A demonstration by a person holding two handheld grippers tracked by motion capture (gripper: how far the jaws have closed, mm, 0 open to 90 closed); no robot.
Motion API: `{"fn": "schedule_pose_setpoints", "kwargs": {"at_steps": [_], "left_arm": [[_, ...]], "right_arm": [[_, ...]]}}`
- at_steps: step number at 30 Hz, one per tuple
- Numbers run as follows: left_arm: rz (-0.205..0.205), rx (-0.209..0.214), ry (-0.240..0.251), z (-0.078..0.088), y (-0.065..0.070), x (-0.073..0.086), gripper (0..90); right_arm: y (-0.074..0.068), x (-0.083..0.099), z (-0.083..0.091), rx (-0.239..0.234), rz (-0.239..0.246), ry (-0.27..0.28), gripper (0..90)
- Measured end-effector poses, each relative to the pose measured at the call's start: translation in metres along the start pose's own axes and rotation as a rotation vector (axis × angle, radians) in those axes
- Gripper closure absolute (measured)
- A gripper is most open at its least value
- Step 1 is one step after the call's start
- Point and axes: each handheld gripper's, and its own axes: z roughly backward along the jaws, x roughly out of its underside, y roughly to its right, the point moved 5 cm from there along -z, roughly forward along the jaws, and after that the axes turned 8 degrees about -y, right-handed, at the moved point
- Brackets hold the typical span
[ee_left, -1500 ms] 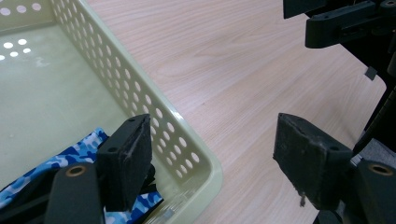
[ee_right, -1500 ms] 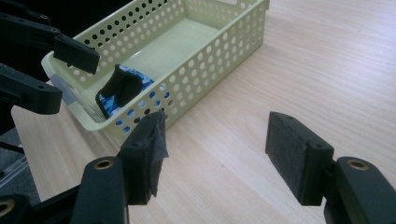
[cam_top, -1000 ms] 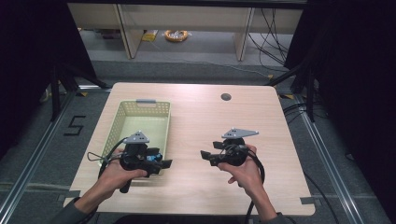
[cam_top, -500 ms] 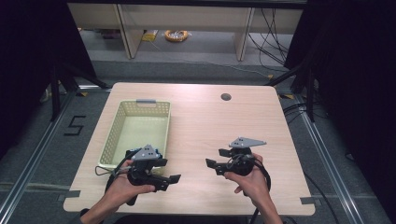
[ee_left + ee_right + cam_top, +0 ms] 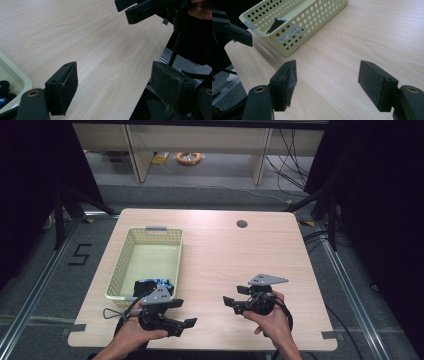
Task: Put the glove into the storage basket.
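Pale wooden table [image 5: 215,255] carries a perforated yellow basket [image 5: 150,236] at left — both grippers, left [image 5: 182,312] and right [image 5: 231,294], hover near, fingers wide, holding nothing.

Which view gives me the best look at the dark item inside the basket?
The high view: it looks down into the basket and shows the dark item with blue patches at the near end. The right gripper view shows it through the perforated wall. The left gripper view catches a sliver.
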Motion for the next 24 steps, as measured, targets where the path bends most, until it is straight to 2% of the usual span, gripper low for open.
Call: {"fn": "schedule_pose_setpoints", "kwargs": {"at_steps": [1, 2, 3, 4, 5, 6, 7, 8, 9, 10, 13, 14, 17, 18, 19, 20, 21, 22, 24], "left_arm": [[0.004, -0.006, -0.008, 0.0, 0.002, 0.001, 21.7], [0.005, 0.004, 0.0, -0.001, 0.004, 0.002, 21.7], [0.0, 0.013, -0.007, -0.001, 0.006, 0.003, 21.7], [0.009, 0.017, 0.003, -0.003, 0.008, 0.004, 21.7], [-0.005, 0.017, -0.003, -0.002, 0.008, 0.005, 21.7], [-0.006, 0.009, 0.003, -0.003, 0.009, 0.006, 21.9], [-0.012, 0.003, 0.002, -0.003, 0.01, 0.007, 22.2], [0.0, 0.005, 0.008, -0.004, 0.011, 0.008, 22.2], [-0.001, -0.004, 0.007, -0.004, 0.011, 0.01, 22.2], [-0.012, 0.002, 0.011, -0.005, 0.012, 0.011, 22.2], [-0.01, 0.008, 0.003, -0.006, 0.012, 0.017, 22.3], [-0.008, 0.006, 0.002, -0.006, 0.012, 0.018, 22.2], [-0.008, 0.001, 0.0, -0.008, 0.012, 0.024, 22.2], [-0.01, 0.006, -0.006, -0.008, 0.012, 0.026, 22.1], [0.006, 0.007, -0.018, -0.009, 0.013, 0.03, 22.0], [-0.005, 0.007, -0.015, -0.01, 0.013, 0.032, 21.9], [-0.002, 0.0, -0.022, -0.01, 0.012, 0.034, 21.7], [-0.002, 0.009, -0.023, -0.012, 0.012, 0.036, 21.5], [0.012, 0.015, -0.035, -0.014, 0.013, 0.041, 21.3]], "right_arm": [[-0.002, 0.001, 0.0, -0.001, -0.019, 0.002, 32.1], [-0.001, 0.002, 0.0, -0.007, 0.0, 0.004, 32.1], [-0.003, 0.003, 0.0, -0.012, -0.016, -0.003, 32.1], [-0.002, 0.004, 0.0, -0.008, -0.005, 0.004, 32.1], [-0.005, 0.006, 0.001, -0.014, -0.026, -0.003, 32.0], [-0.003, 0.006, 0.001, -0.009, 0.0, 0.007, 32.0], [-0.006, 0.008, 0.001, -0.012, -0.026, 0.009, 32.0], [-0.004, 0.009, 0.002, -0.014, -0.008, 0.002, 31.9], [-0.008, 0.01, 0.003, -0.022, -0.037, -0.004, 31.9], [-0.005, 0.011, 0.003, -0.017, -0.01, 0.005, 31.8], [-0.007, 0.015, 0.004, -0.022, -0.013, 0.016, 31.4], [-0.009, 0.017, 0.006, -0.026, -0.03, 0.01, 31.0], [-0.007, 0.021, 0.005, -0.021, 0.0, 0.019, 29.7], [-0.008, 0.023, 0.005, -0.025, -0.007, 0.012, 28.8], [-0.008, 0.026, 0.005, -0.019, -0.005, 0.002, 28.5], [-0.009, 0.027, 0.004, -0.028, -0.01, 0.019, 28.2], [-0.008, 0.028, 0.004, -0.02, 0.012, 0.012, 27.2], [-0.011, 0.032, 0.006, -0.026, -0.033, -0.016, 26.1], [-0.009, 0.033, 0.003, -0.032, -0.001, 0.004, 24.7]]}}
